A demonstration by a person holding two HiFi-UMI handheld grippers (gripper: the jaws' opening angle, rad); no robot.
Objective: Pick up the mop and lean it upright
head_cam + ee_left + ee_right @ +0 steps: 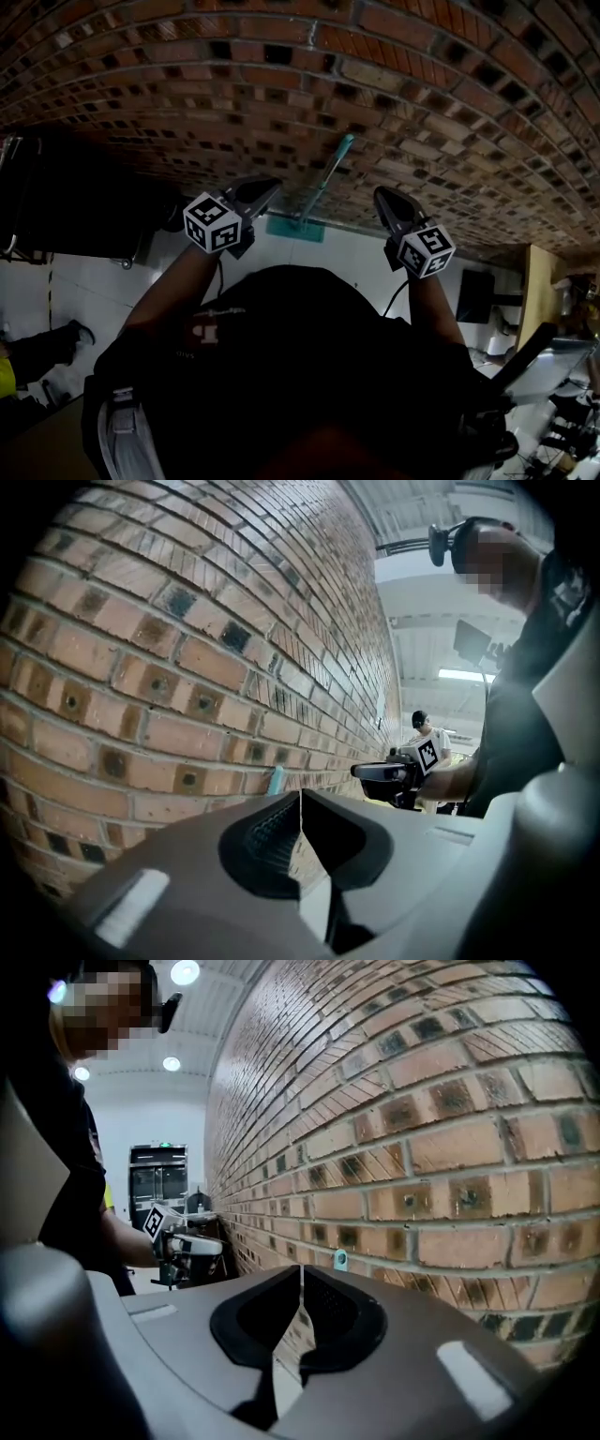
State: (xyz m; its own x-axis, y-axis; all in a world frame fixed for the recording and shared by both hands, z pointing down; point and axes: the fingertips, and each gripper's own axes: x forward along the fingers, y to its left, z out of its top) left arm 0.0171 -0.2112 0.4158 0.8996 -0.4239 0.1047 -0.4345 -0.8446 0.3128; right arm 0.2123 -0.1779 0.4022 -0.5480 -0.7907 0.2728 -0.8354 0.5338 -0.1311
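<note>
Mop (323, 183) leans upright on the brick wall (422, 94), left gripper (258, 192) and right gripper (389, 204) flanking it, jaws pressed together on nothing, so draw both straight back without nudging it.

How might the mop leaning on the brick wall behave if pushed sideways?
The mop probably tips easily: its thin handle only leans on the brick wall. It looks stiff and light; its flat head may resist sliding.

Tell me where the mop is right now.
In the head view the mop leans against the brick wall, mid-frame, between the left gripper and the right gripper, touched by neither; its head sits where wall meets floor.
</note>
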